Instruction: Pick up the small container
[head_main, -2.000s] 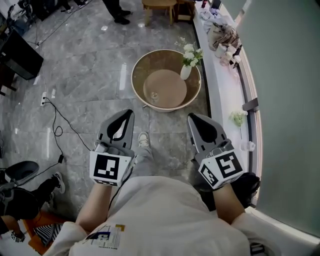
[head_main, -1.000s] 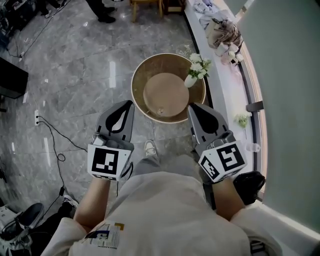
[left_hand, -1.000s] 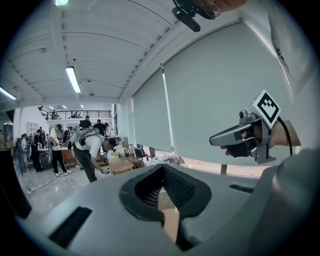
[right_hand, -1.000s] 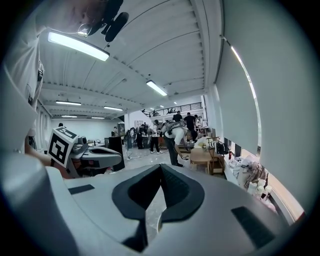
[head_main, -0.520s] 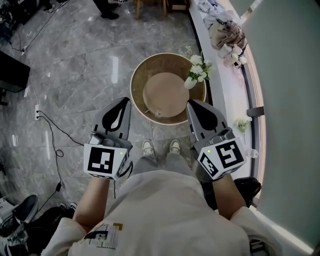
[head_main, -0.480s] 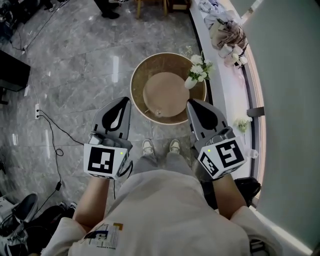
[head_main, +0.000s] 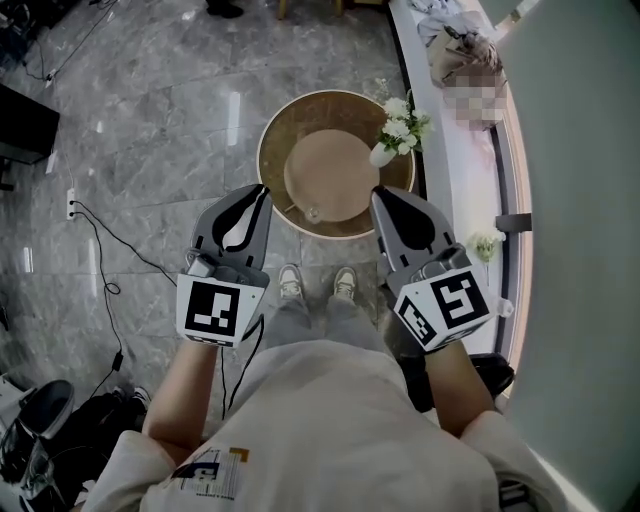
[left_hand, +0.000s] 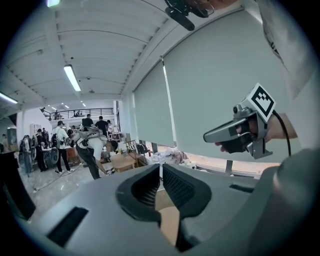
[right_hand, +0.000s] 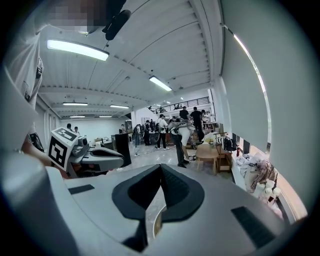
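In the head view a round brown table (head_main: 270, 130) with a raised rim stands on the floor ahead. A small clear container (head_main: 312, 212) rests near its front edge. A white vase of flowers (head_main: 384, 152) stands at its right rim. My left gripper (head_main: 262, 190) is shut and empty, its tip over the table's front left rim. My right gripper (head_main: 378, 193) is shut and empty too, its tip at the front right rim. The container lies between the two tips, touching neither. The left gripper view shows the shut left gripper (left_hand: 161, 167). The right gripper view shows the shut right gripper (right_hand: 160, 166).
A white window ledge (head_main: 455, 150) runs along the right, with a small potted plant (head_main: 484, 245) and a heap of soft things at the far end. Cables (head_main: 95, 250) trail over the grey marble floor at left. My shoes (head_main: 290, 282) stand just before the table.
The table has come closer under both grippers, whose tips now overlap its front rim. Both feet now stand side by side. Both grippers stay shut.
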